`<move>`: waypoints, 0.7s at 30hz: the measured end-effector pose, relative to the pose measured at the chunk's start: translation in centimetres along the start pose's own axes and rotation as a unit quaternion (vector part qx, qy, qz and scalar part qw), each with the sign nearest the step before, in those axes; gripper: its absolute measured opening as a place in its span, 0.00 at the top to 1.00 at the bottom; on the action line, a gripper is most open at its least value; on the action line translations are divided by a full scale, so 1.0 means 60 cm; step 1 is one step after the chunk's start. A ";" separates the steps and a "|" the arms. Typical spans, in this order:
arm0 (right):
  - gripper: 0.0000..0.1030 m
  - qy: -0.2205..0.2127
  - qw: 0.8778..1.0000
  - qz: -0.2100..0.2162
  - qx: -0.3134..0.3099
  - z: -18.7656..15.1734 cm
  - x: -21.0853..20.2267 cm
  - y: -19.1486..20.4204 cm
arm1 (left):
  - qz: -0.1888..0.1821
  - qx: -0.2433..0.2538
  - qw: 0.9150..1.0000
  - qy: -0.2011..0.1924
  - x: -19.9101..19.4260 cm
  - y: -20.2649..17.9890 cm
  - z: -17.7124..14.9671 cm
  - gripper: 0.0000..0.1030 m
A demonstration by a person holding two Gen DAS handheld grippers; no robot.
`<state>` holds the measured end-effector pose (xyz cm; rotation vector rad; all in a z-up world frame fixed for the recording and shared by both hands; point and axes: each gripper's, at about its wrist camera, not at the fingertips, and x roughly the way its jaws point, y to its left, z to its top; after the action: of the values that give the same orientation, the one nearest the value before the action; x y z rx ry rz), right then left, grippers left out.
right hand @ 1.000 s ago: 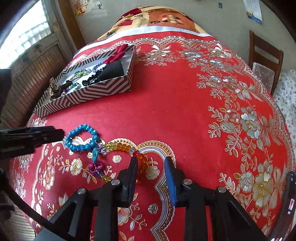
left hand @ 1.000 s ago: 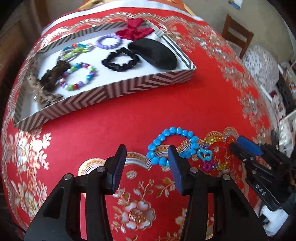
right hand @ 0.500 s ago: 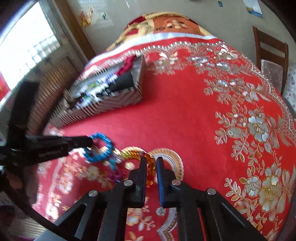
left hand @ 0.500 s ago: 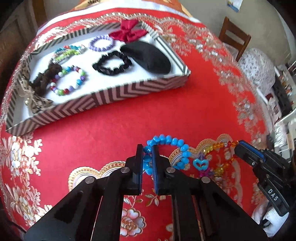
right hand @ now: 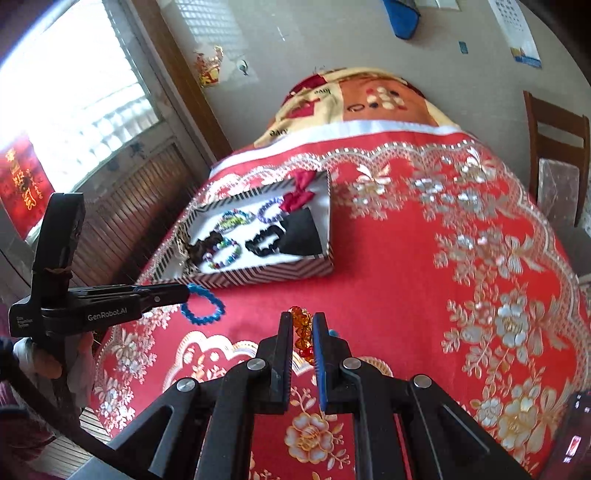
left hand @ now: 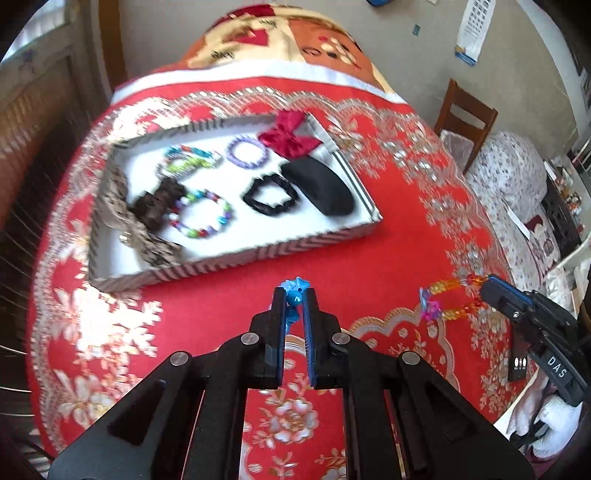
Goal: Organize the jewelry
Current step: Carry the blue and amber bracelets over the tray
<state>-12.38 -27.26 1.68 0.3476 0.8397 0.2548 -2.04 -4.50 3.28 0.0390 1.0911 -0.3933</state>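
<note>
Above the near worktop (left hand: 207, 295), both grippers carry loads: left gripper (left hand: 294, 297) jaws clamp the blue bracelet (right hand: 202, 303), right gripper (right hand: 303, 325) jaws clamp the amber strand (right hand: 301, 332). Transfer step is in hand. Next: carry each to the far-left tray (left hand: 236, 254), then release onto bare floor.

Domestic living room. Evidence: a red floral gold-patterned tablecloth (right hand: 424, 258) beneath the gripper, a brown wooden dining chair (left hand: 467, 122) ahead right, a paper wall calendar (left hand: 474, 29) beyond, and a bright window with wooden frame (right hand: 74, 96) ahead left.
</note>
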 end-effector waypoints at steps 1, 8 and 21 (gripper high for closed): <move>0.91 -0.003 1.000 0.000 -0.004 0.007 -0.003 0.005 | 0.005 -0.004 1.000 -0.004 -0.008 0.008 0.002 0.93; 0.91 -0.011 1.000 0.014 -0.022 0.038 -0.002 0.032 | 0.041 -0.015 0.999 -0.024 -0.034 0.051 0.016 0.93; 0.91 -0.010 0.997 0.030 -0.067 0.097 0.028 0.081 | 0.094 -0.024 0.995 -0.039 -0.037 0.099 0.048 0.93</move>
<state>-7.28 -23.41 6.06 0.2501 0.7899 0.3601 1.49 1.03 5.57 0.0836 1.0101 -0.1979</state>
